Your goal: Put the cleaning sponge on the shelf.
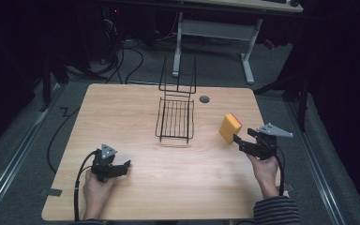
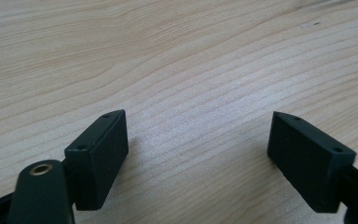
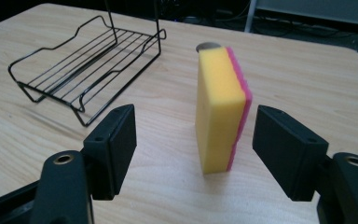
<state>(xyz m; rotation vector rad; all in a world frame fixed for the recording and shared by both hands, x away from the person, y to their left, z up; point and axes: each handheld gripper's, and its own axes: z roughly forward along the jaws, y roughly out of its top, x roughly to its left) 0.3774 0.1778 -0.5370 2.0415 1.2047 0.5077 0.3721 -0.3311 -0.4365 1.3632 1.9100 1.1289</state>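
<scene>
Left hand low at the near left corner of the light wooden table, forearm entering from the near edge, fist wrapped round the handle, well apart from the black wire rack and on its near-left side. Left black two-jaw gripper aimed toward the rack's side of the table, grey three-cornered plate on top, black cable looping back past the wrist. Jaws spread wide in the left gripper view, nothing between them but bare wood grain, pads hovering close over the surface; contact with the wood cannot be told. Right hand to the near right of the rack, striped sleeve at the near edge, wrist raised and gripper pointing toward the rack. Right black two-jaw gripper likewise spread wide, one jaw on each side of the yellow rectangular sponge with a pink scouring layer, a clear gap left at both faces, no pinch. Sponge standing upright on its narrow end on the table, to the right of the rack and just in front of the right gripper's tips, pink layer turned away from the rack. Rack lying flat mid-table, tall wire handle at its far end, small round grey grommet just to its far right.
</scene>
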